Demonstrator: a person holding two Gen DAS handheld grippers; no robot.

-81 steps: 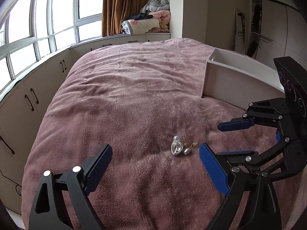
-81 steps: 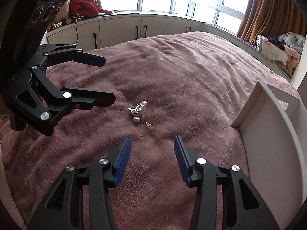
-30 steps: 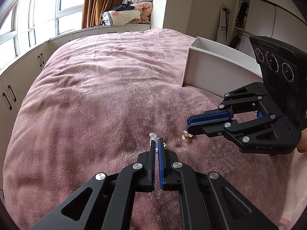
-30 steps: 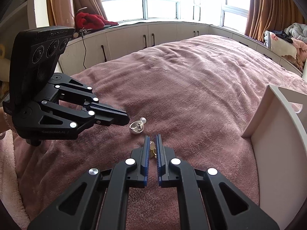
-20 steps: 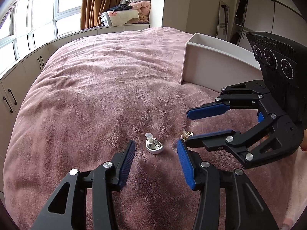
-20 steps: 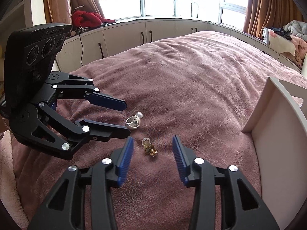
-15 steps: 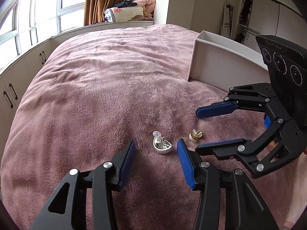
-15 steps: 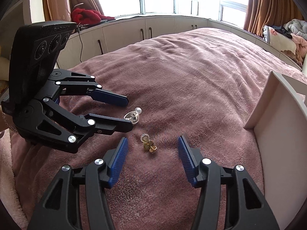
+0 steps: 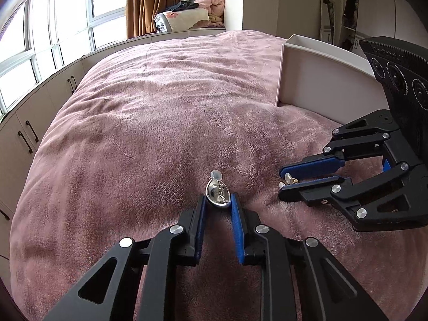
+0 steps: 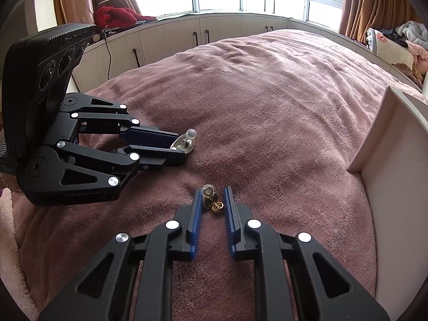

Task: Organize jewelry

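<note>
A wide bed covered by a dusty-pink fleece blanket [image 9: 149, 123] carries two small pieces of jewelry near its middle. The left gripper [image 9: 217, 200] points steeply down at the blanket, and its jaws have just been closing; the blue pads [image 9: 201, 214] now press on either side of a silver teardrop-shaped earring [image 9: 217, 193], whose clear rounded stopper sticks out beyond the fingertips. Just beside it, toward the bed's right side, the right gripper [image 10: 211, 199] also points down, its jaws likewise just closing. Between them lies a small gold earring [image 10: 211, 200] with a pale clasp; the left pad touches it, but a thin gap shows by the right pad, so I cannot tell for certain that it is clamped. Both earrings appear to rest on the blanket. A white open box [image 9: 315, 80] sits on the bed farther toward the right edge, well apart from the jewelry. Cabinets [image 10: 171, 40] under curved windows run along the bed's far side.
</note>
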